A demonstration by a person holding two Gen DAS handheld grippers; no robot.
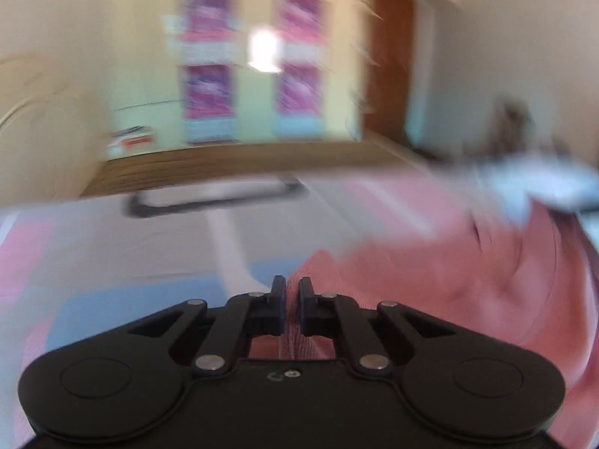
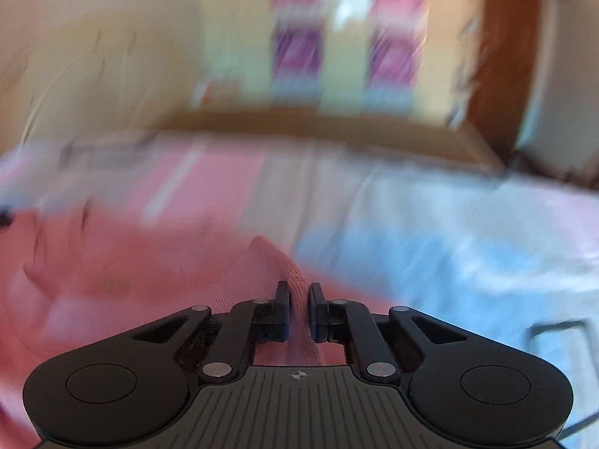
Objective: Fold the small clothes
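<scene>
Item: salmon-pink ribbed knit garment [image 1: 430, 292], spread on the pastel-patched bedsheet [image 1: 112, 254], 12 to 3 o'clock of my left tongs [image 1: 292, 299], both left and right tongs [image 2: 298, 305] clamped on its edge; fold begun, next needs both corners carried across together.

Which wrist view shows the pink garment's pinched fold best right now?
The right wrist view: the pink garment rises in a sharp ribbed ridge between the right claw pads. The left wrist view shows cloth beside the left claw, more blurred.
</scene>
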